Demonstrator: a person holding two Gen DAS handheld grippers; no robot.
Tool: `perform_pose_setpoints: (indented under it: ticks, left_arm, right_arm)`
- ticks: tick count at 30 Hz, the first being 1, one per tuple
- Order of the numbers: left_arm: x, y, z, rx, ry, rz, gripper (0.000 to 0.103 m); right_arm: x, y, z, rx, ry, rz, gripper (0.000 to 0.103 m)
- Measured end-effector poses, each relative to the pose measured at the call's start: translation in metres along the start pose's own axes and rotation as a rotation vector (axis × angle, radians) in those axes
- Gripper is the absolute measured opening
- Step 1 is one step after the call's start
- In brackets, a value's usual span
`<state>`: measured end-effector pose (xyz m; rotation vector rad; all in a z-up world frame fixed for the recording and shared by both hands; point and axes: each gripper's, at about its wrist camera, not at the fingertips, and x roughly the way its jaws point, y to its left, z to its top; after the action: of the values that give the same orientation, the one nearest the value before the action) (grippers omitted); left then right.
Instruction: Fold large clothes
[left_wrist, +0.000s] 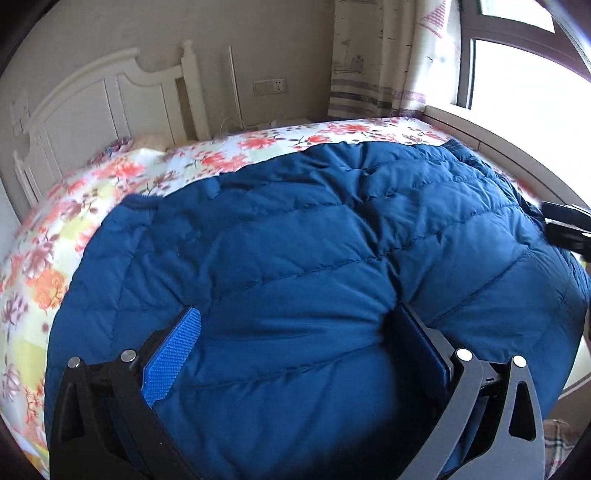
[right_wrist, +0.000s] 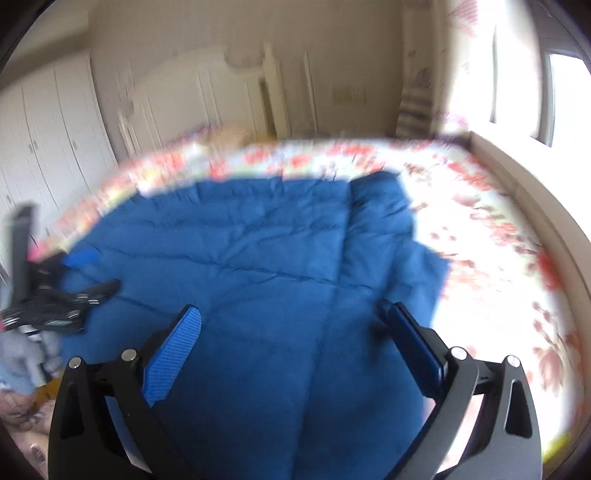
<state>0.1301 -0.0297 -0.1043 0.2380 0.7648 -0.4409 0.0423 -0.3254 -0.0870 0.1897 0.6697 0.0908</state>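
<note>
A big blue quilted down jacket (left_wrist: 295, 229) lies spread on a bed with a floral sheet (left_wrist: 74, 206). My left gripper (left_wrist: 295, 325) is open and low over the jacket's near part, and the puffy fabric bulges between its wide-apart fingers. At the jacket's right edge I see the right gripper (left_wrist: 550, 221) as dark fingers. The right wrist view is blurred by motion. There the jacket (right_wrist: 258, 240) lies flat, my right gripper (right_wrist: 293, 321) hangs open above its near edge, and the left gripper (right_wrist: 105, 269) sits at the jacket's left side.
A white headboard (left_wrist: 92, 99) stands at the far end of the bed. A curtain (left_wrist: 373, 66) and a bright window (left_wrist: 517, 74) with a ledge (left_wrist: 498, 136) border the right side. White wardrobes (right_wrist: 48, 140) line the left wall. Bare sheet (right_wrist: 498, 240) lies right of the jacket.
</note>
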Motion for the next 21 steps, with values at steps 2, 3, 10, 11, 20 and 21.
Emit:
perform_pose_setpoints:
  ticks: [2,3,10,11,20,21]
  left_arm:
    - [0.000,0.000,-0.002,0.000,-0.003,-0.001,0.099]
    - [0.001,-0.003,-0.002,0.007,-0.002,0.009,0.099]
    - [0.002,-0.007,-0.004,0.010,0.004,0.024,0.099]
    - [0.003,-0.007,-0.004,0.011,0.005,0.025,0.099]
    - [0.003,-0.006,-0.005,0.009,-0.001,0.022,0.099]
    - [0.003,-0.006,-0.005,0.010,-0.001,0.022,0.099]
  right_arm:
    - [-0.038,-0.021,-0.014,0.060,-0.077,-0.014,0.100]
    - [-0.055,-0.032,-0.023,0.099,-0.105,-0.014,0.100]
    - [-0.106,-0.063,-0.123,0.358,-0.087,0.147,0.091]
    - [-0.102,-0.060,-0.130,0.375,-0.071,0.189,0.091]
    - [-0.048,-0.030,-0.135,0.384,0.000,0.301,0.088]
    - [-0.050,-0.026,-0.133,0.362,-0.013,0.297,0.088]
